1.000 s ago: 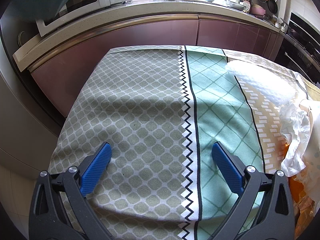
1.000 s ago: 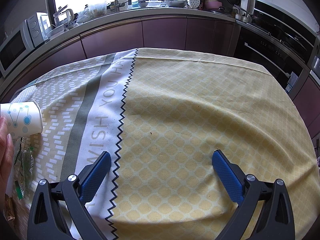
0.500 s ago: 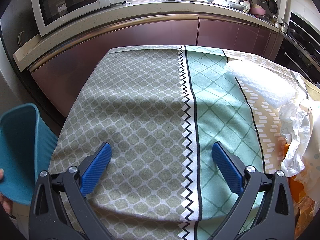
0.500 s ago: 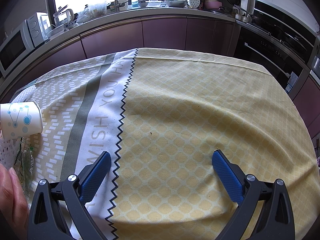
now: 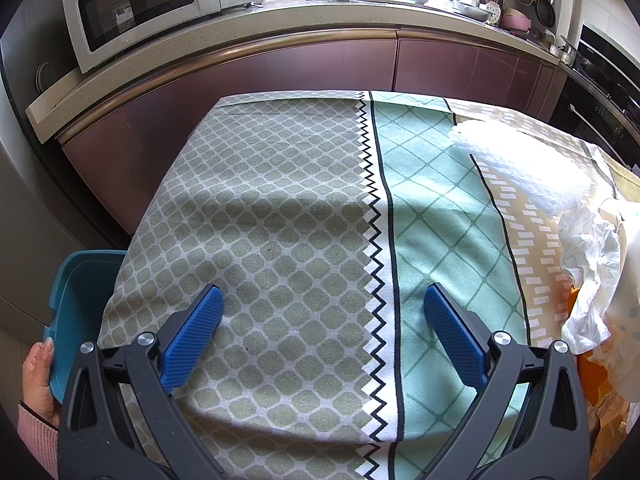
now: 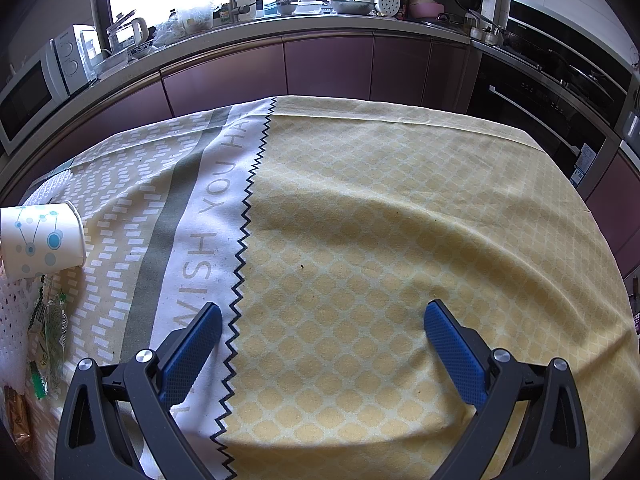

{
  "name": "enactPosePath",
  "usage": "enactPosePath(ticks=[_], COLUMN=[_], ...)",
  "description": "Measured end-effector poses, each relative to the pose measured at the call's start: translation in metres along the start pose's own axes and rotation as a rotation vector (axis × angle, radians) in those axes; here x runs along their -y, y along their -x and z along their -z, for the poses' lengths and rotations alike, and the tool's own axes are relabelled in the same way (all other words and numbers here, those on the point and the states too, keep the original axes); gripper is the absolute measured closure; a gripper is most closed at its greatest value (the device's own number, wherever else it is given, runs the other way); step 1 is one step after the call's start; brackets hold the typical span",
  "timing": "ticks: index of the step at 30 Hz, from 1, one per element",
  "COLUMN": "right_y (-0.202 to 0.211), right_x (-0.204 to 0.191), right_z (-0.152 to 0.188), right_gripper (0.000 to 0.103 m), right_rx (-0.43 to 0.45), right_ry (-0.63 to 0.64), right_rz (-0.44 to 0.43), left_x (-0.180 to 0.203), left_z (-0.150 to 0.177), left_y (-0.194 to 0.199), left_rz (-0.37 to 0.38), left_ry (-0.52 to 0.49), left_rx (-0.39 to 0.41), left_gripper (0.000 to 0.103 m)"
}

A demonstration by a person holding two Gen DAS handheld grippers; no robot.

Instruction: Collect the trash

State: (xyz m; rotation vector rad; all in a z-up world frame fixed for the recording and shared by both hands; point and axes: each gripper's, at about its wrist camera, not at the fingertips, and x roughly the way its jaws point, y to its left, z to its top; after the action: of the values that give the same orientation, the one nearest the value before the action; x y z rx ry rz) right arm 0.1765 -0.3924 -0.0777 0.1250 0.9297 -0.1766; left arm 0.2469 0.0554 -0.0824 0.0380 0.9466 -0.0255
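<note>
- Left tool (image 5: 322, 312): fingers spread apart, nothing between them, low over the green-patterned part of the tablecloth (image 5: 280, 208).
- Right tool (image 6: 322, 328): fingers likewise apart and empty, over the yellow part of the cloth.
- Trash, left view: crumpled white plastic bag (image 5: 588, 264) at 3 o'clock, with a white foam sheet (image 5: 528, 168) at 2 o'clock; something orange sits under the bag, not identifiable.
- Trash, right view: paper cup (image 6: 42, 240) on its side at 9 o'clock; green wrappers (image 6: 50, 332) at 8 o'clock, just below it.
- Blue bin (image 5: 76, 304) at 9 o'clock in the left view, off the table edge, held by a bare hand (image 5: 38, 376).
- Risk: cup lies on its side, so a pinch across the wall may crush it or roll it away.
- Risk: bag is limp; a shallow grip may catch one fold and drag neighbouring pieces.
- Risk: loose cloth could bunch between the fingers on a low approach.
</note>
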Motion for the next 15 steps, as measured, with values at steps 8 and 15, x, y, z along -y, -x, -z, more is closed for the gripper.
enactPosePath(ticks=[8,15], right_y=[0.0001,-0.0006], right_x=[0.0,0.0002], right_z=[0.0,-0.0008], right_gripper=[0.005,0.005], right_rx=[0.0,0.0], right_ry=[0.0,-0.023], right_rz=[0.0,0.015], left_x=[-0.0003,0.0002], left_z=[0.0002,0.0001], left_y=[0.0004,0.0003], left_rz=[0.0,0.0], left_ry=[0.0,0.0], left_rx=[0.0,0.0], left_gripper=[0.004,0.004])
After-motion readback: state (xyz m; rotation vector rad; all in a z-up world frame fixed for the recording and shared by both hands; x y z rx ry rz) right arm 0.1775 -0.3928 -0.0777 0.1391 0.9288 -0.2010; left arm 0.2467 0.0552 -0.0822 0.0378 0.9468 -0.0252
